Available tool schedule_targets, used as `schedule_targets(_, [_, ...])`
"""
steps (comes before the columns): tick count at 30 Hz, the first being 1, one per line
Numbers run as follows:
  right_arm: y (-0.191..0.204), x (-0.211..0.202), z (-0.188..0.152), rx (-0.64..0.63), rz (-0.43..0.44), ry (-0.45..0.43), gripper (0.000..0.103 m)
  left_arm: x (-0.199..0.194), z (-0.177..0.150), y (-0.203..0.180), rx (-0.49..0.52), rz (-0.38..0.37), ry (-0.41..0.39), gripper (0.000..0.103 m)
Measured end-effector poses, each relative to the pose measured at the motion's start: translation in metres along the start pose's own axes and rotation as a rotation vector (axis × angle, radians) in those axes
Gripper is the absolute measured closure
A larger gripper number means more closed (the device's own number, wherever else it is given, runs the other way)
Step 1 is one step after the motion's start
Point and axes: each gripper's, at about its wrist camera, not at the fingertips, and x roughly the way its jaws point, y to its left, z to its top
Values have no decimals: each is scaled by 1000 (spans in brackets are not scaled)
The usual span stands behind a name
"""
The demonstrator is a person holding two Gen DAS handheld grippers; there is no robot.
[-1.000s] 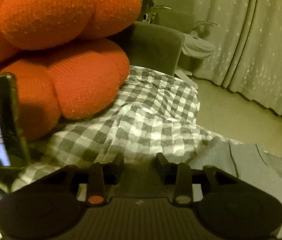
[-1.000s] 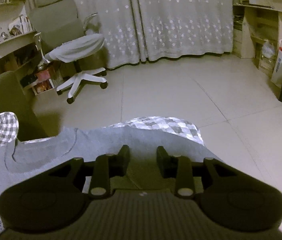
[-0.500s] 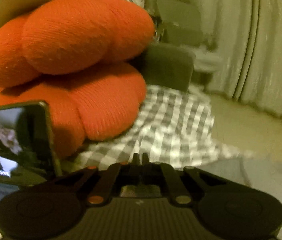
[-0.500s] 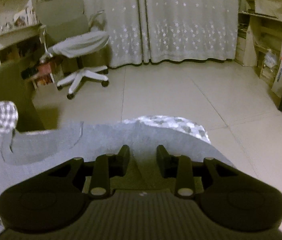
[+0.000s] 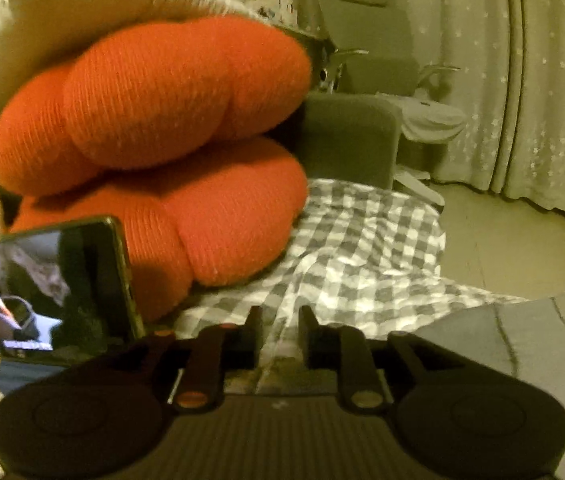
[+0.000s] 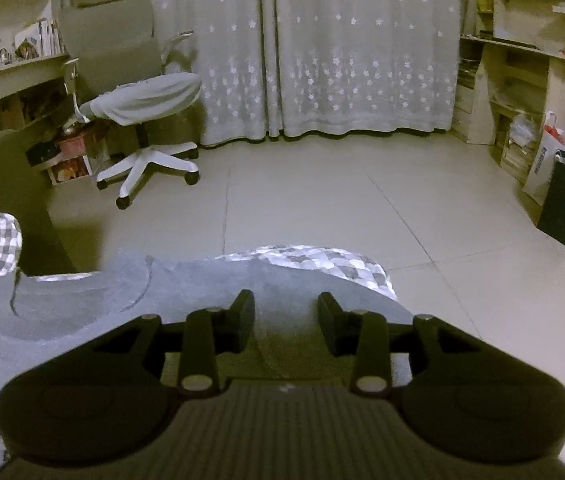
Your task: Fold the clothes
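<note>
A grey, soft-knit garment [image 6: 82,320] lies spread flat on a grey-and-white checked sheet [image 5: 358,256], its long axis running left to right across the near edge of the bed, its curved stitched seams towards the left end. The cloth looks smooth and pale, with one low ridge rising between the right gripper [image 6: 286,312], whose jaws are opening just above it and do not pinch it. The left gripper [image 5: 280,330] hangs over the checked sheet, its jaws opening too, nothing between them, the garment's edge [image 5: 522,344] to its right. A ribbed orange cushion [image 5: 154,152] bulges at far left, a lit phone [image 5: 42,292] propped against it.
</note>
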Motion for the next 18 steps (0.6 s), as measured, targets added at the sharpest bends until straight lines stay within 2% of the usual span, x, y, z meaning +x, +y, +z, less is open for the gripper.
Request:
schedule_targets(4, [10,-10,-2,-37,12,-4,64,-16,-1,-5,21,37,-17,84])
schedule_targets(7, [15,-18,-7,-61,28,4,64,-36,-5,-12,20,-17,-21,82])
schedule_targets(11, [28,-28,-16,-119,66,23,64,-64,-16,-37,53,-124,-27,77])
schedule_targets(15, [39,-38,-24,-159,131,51,64,-69,-37,-68,142,-213,30,77])
schedule_targets(18, [42,-34,-37,-245,105,105,64,-57,-57,-77,219,-176,96,77])
